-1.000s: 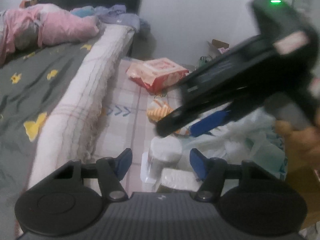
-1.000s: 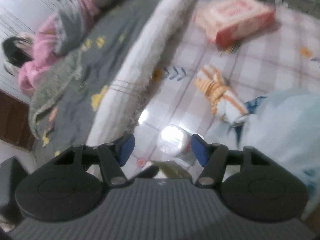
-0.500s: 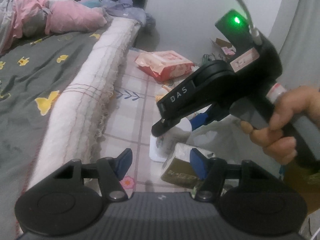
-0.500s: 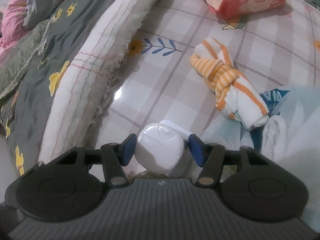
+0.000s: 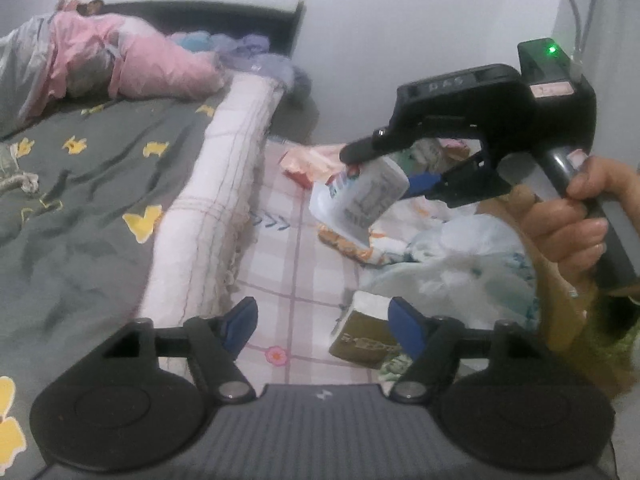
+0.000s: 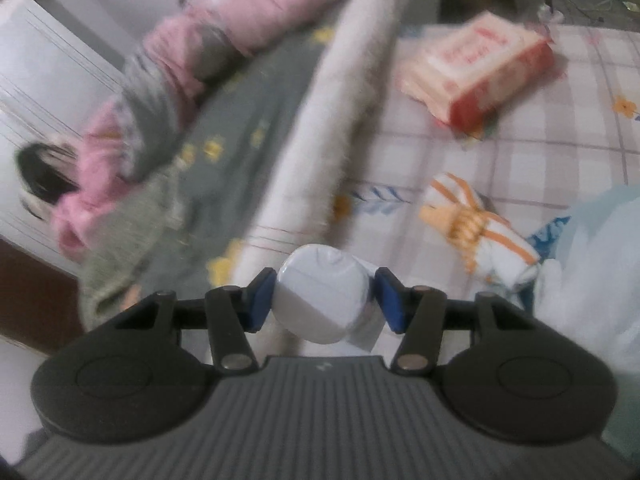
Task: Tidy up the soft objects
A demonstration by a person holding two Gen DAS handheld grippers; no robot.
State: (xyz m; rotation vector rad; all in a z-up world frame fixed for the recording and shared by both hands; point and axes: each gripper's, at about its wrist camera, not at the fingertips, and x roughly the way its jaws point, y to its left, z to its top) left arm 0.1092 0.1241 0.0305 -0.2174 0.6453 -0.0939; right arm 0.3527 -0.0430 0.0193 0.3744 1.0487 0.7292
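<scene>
White bottle (image 6: 322, 300) lifted off floor, clamped in right tool (image 6: 323, 301); left tool (image 5: 322, 325) opening, empty.

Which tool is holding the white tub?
The right tool: its blue pads clamp the white wipes tub, lifted off the floor. The left tool has nothing gripped; its jaws are opening.

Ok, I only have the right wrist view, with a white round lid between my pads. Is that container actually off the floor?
Observer: Yes. In the left wrist view the white tub hangs tilted in the right gripper, clear of the floor.
Operator: And the left gripper?
Observer: The left gripper has its jaws opening, with nothing between them.
Operator: Anything near it?
Observer: An olive packet lies on the floor just ahead, by its right finger.
</scene>
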